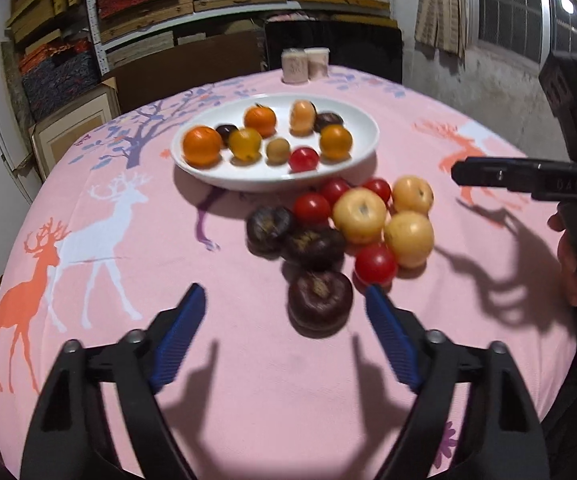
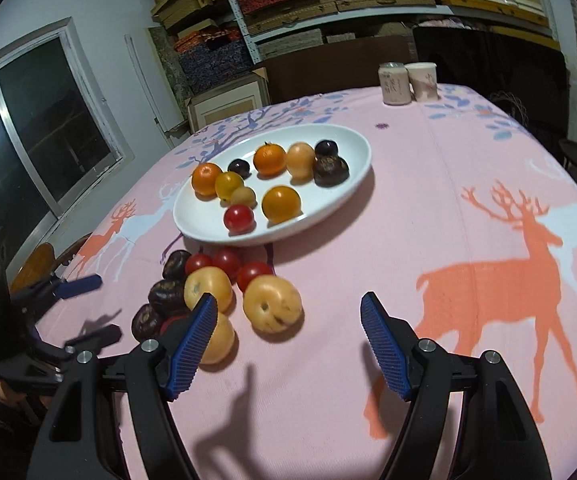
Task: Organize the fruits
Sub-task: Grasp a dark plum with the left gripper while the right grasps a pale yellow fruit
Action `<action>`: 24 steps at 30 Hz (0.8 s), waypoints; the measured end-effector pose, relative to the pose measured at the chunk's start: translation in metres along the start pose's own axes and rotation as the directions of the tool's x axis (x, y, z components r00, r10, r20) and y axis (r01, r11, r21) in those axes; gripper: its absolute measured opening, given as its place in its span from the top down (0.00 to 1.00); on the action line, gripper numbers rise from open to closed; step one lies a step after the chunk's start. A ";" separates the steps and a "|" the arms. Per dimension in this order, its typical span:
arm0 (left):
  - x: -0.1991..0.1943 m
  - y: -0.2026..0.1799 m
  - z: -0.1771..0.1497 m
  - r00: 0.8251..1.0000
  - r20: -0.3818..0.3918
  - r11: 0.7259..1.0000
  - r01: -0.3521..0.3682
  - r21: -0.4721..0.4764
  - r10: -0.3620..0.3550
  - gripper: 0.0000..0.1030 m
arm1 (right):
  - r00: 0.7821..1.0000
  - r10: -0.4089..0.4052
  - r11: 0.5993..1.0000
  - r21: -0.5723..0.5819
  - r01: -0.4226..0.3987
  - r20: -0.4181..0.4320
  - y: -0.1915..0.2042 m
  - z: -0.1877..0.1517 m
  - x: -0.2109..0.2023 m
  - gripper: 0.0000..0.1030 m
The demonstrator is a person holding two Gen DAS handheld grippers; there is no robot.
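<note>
A white plate point(image 1: 272, 184) point(image 2: 208, 232) holds several oranges, small dark fruits, a pale fruit and a red tomato. In front of it, a loose pile on the pink cloth mixes red tomatoes point(image 1: 374, 264), yellow apples point(image 1: 360, 216) and dark purple fruits point(image 1: 314, 248). My left gripper point(image 1: 284, 296) is open, and the nearest dark purple fruit point(image 1: 319, 304) lies between its blue pads untouched, closer to the right one. My right gripper point(image 2: 288, 300) is open too, with a yellow apple point(image 2: 272, 304) just past its fingertips, toward the left pad. Nothing is held.
Two pale cups point(image 1: 306, 64) point(image 2: 408, 82) stand at the table's far edge. The deer-print cloth point(image 2: 488, 280) lies bare to the right of the pile. Shelves of boxes fill the back wall, and a dark window is on the left in the right wrist view.
</note>
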State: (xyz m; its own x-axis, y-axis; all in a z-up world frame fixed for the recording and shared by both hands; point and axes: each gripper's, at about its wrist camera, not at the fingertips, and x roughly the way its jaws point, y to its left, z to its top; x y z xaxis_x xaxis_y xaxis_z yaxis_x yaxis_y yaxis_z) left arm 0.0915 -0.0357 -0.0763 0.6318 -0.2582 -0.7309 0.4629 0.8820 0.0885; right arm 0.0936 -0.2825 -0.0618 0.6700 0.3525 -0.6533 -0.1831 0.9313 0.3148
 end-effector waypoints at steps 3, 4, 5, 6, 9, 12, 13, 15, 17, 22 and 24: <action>0.015 -0.009 0.002 0.999 -0.030 1.000 -0.023 0.014 0.023 0.30 | 1.000 0.005 1.000 0.005 -0.005 -0.004 0.001 -0.005 -0.001 0.27; 0.020 -0.011 0.002 0.998 -0.047 0.999 -0.028 0.023 0.029 0.42 | 1.000 0.007 1.000 -0.001 -0.007 -0.002 0.003 -0.006 -0.002 0.27; 0.026 -0.014 0.002 0.997 -0.078 1.000 -0.002 0.029 0.004 0.48 | 1.000 0.007 1.000 -0.008 -0.007 -0.002 0.005 -0.006 -0.004 0.27; 0.029 -0.015 0.003 0.996 -0.090 0.999 0.020 0.029 -0.017 0.60 | 1.000 0.002 1.000 -0.017 -0.002 -0.006 0.007 -0.007 -0.004 0.27; 0.026 -0.019 0.004 0.997 -0.076 0.999 0.020 0.047 -0.016 0.60 | 1.000 -0.013 0.999 -0.030 0.012 -0.022 0.008 -0.006 -0.002 0.27; 0.015 -0.013 0.003 1.000 -0.026 1.000 0.013 0.004 -0.012 0.60 | 0.998 -0.037 0.998 -0.049 0.034 -0.045 0.010 -0.003 0.005 0.27; 0.012 -0.010 0.003 1.000 -0.011 1.000 0.015 -0.015 -0.015 0.60 | 0.998 -0.046 0.997 -0.061 0.042 -0.052 0.012 -0.002 0.008 0.27; 0.002 -0.003 0.004 0.999 0.019 0.998 0.033 -0.047 -0.032 0.60 | 0.995 -0.078 0.993 -0.096 0.071 -0.068 0.017 0.000 0.015 0.27; -0.006 -0.001 0.004 0.999 0.037 0.998 0.038 -0.052 -0.036 0.60 | 0.993 -0.086 0.991 -0.113 0.077 -0.083 0.022 0.005 0.023 0.27; -0.012 0.000 0.004 0.998 0.044 0.997 0.046 -0.055 -0.043 0.60 | 0.985 -0.117 0.986 -0.132 0.101 -0.123 0.029 0.013 0.046 0.29; -0.012 0.002 0.003 0.998 0.043 0.997 0.043 -0.061 -0.040 0.60 | 0.981 -0.132 0.985 -0.130 0.113 -0.143 0.029 0.014 0.054 0.34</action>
State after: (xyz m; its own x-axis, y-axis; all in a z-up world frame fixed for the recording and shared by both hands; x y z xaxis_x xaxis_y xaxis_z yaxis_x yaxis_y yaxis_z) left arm 0.0870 -0.0320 -0.0650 0.6385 -0.3101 -0.7043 0.4507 0.8925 0.0156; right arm 0.1345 -0.2375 -0.0785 0.5783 0.2362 -0.7809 -0.1983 0.9692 0.1463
